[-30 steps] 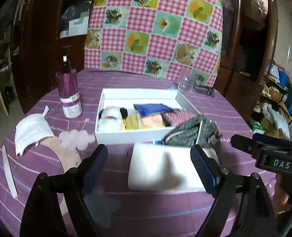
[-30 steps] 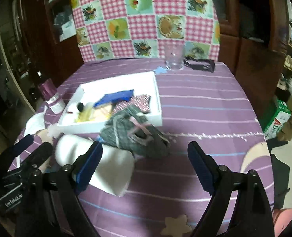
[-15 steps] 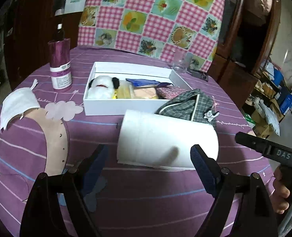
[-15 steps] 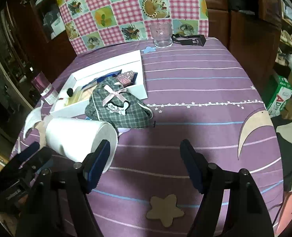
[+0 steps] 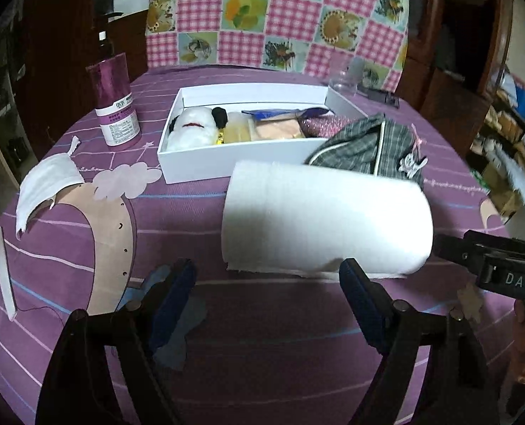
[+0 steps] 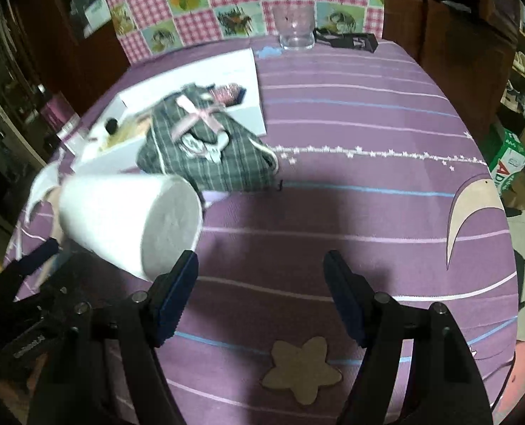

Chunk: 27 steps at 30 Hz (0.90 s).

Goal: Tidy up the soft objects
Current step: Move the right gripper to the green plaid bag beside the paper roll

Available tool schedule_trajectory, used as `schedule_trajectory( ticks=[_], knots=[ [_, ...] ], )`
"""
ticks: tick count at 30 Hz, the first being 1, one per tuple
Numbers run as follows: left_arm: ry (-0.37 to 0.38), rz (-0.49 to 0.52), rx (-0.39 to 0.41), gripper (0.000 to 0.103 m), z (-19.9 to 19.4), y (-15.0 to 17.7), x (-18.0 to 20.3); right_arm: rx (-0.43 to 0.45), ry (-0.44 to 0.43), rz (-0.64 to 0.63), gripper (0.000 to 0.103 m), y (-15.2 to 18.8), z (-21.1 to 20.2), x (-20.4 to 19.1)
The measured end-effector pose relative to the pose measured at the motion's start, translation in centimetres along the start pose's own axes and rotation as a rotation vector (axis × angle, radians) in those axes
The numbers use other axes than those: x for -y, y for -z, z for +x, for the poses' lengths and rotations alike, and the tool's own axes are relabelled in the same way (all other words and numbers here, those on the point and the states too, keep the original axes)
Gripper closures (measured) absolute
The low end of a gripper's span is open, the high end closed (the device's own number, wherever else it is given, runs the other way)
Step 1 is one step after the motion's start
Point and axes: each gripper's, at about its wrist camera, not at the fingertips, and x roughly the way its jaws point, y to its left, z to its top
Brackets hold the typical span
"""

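Observation:
A white paper towel roll point(image 5: 326, 216) lies on its side on the purple tablecloth, just beyond my open, empty left gripper point(image 5: 267, 304). It also shows in the right wrist view point(image 6: 127, 219), left of my open, empty right gripper point(image 6: 260, 297). A grey plaid pouch point(image 5: 372, 148) with a pink bow point(image 6: 198, 120) leans on the near right corner of the white box point(image 5: 223, 163). The box holds a white plush toy point(image 5: 191, 131), a blue item and several other soft things.
A purple bottle point(image 5: 115, 106) stands left of the box. A white face mask point(image 5: 46, 187) lies at the left. A clear glass point(image 6: 296, 28) and a black object point(image 6: 351, 39) stand at the far edge. A checked chair back point(image 5: 276, 14) rises behind the table.
Both grippers pulled back toward the near edge and stayed open. The towel roll now lies fully beyond the left fingers. The right gripper swung and blurs the pouch.

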Motion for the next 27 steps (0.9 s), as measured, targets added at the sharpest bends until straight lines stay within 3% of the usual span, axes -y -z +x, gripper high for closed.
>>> schedule_trajectory(
  ticks=[6,8,15,17,20,27],
  knots=[
    [-0.003,0.033,-0.018,0.027,0.1,0.2,0.5,0.022,-0.016,-0.006,0.029,0.1,-0.5,-0.1],
    [0.002,0.04,-0.026,0.042,0.2,0.2,0.7,0.04,-0.041,-0.004,0.029,0.1,-0.8,-0.2],
    [0.019,0.032,-0.045,0.071,0.1,0.3,0.6,0.072,-0.094,0.021,0.029,0.2,-1.3,-0.7],
    [0.029,0.016,-0.045,0.083,0.0,0.2,0.2,0.076,-0.113,0.027,0.029,0.2,-1.3,-0.7],
    [0.034,-0.005,-0.043,0.091,0.0,0.1,-0.3,0.07,-0.163,0.043,0.029,0.1,-1.3,-0.4],
    [0.019,-0.031,-0.056,0.091,0.5,0.0,-0.8,0.093,-0.192,0.07,0.033,0.0,-1.9,0.0]
  ],
)
